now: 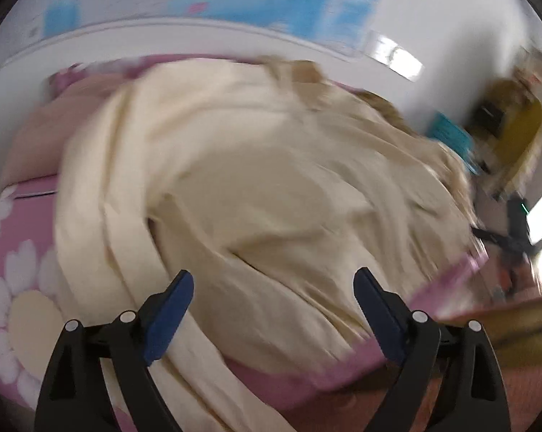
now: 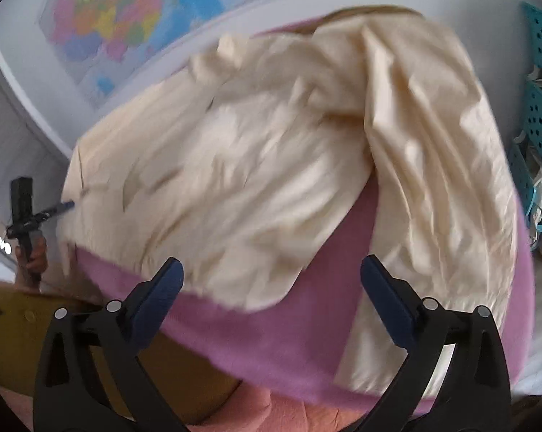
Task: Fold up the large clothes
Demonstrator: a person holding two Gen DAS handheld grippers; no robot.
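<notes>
While both pairs of tongs hang spread wide with nothing between their blue pads, I see one large cream cotton garment (image 2: 235, 180) lying rumpled on the pink bed cover (image 2: 289, 324) just ahead of them. From the left tongs (image 1: 272, 291) the cloth sits directly under and beyond the tips. From the right tongs (image 2: 271, 280) the main body lies ahead and to the left, with a long panel or sleeve trailing down past the right pad. I judge its long axis runs away from me toward the wall map (image 2: 127, 18). The left pair seems nearer to cloth; the right faces bare cover first. Count: one garment, two tongs, one map.
</notes>
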